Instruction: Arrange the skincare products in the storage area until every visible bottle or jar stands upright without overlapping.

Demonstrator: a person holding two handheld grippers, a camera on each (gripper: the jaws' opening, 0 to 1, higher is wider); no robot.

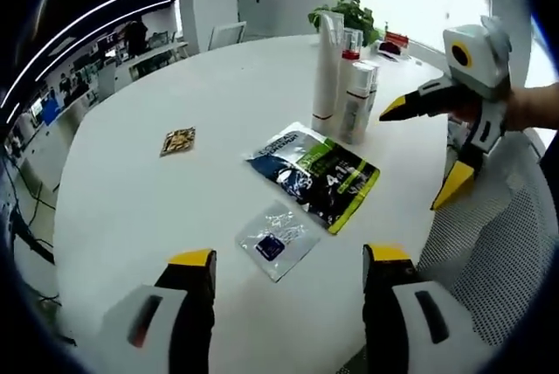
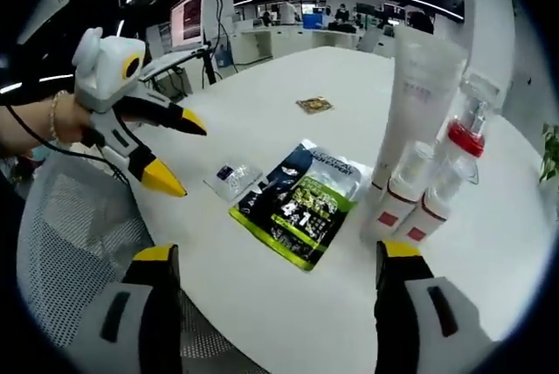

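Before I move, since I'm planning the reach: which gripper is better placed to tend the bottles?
Probably right. The right gripper hangs open beside the bottle cluster, while the left gripper, also open, sits farther off, past the green pouch.

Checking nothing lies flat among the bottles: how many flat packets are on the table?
3: a dark and green pouch mid-table, a small clear sachet beside it, and a small gold packet farther off. The bottles may hide more.

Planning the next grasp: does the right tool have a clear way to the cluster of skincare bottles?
Probably yes. The right tool is open and empty, the skincare bottles stand just ahead on its right side, and nothing lies between; the green pouch sits off to their left.
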